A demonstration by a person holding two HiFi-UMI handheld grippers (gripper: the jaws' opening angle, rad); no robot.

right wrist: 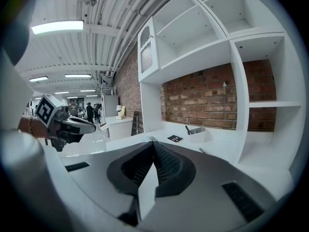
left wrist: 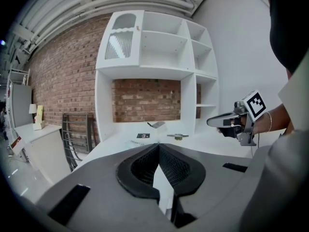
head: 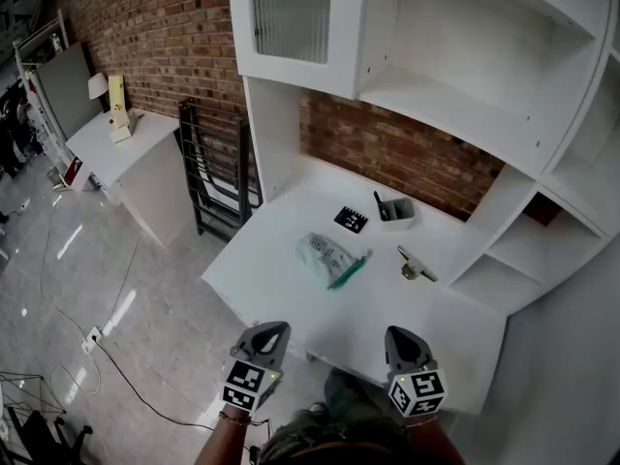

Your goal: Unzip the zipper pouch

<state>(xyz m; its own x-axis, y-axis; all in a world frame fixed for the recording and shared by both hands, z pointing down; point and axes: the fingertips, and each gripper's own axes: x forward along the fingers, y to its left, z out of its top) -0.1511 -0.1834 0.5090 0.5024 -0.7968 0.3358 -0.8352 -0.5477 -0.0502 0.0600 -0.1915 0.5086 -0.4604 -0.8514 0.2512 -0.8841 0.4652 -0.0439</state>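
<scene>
- The zipper pouch (head: 329,258) lay flat near the middle of the white tabletop (head: 436,313). Its teal zipper (head: 349,270) ran along the edge nearer my right side, which I judged put both ends within reach of my two hands.
- My left gripper (head: 273,331) was closed, jaw tips meeting and nothing between them. It hung over the near edge of the tabletop, well apart from the pouch.
- My right gripper (head: 400,336) was closed and empty too, level with the left one. Both pointed toward the pouch, which sat between their lines of approach.
- I could not tell from this far off whether the zipper was drawn shut or already run open. With both hands clear, the scene fitted either a pouch waiting to be opened or one set down after opening.
- A black marker card (head: 351,219), a small white tray (head: 397,211) with a pen in it, and a metal piece (head: 415,265) sat beyond and beside the pouch, clear of it.
</scene>
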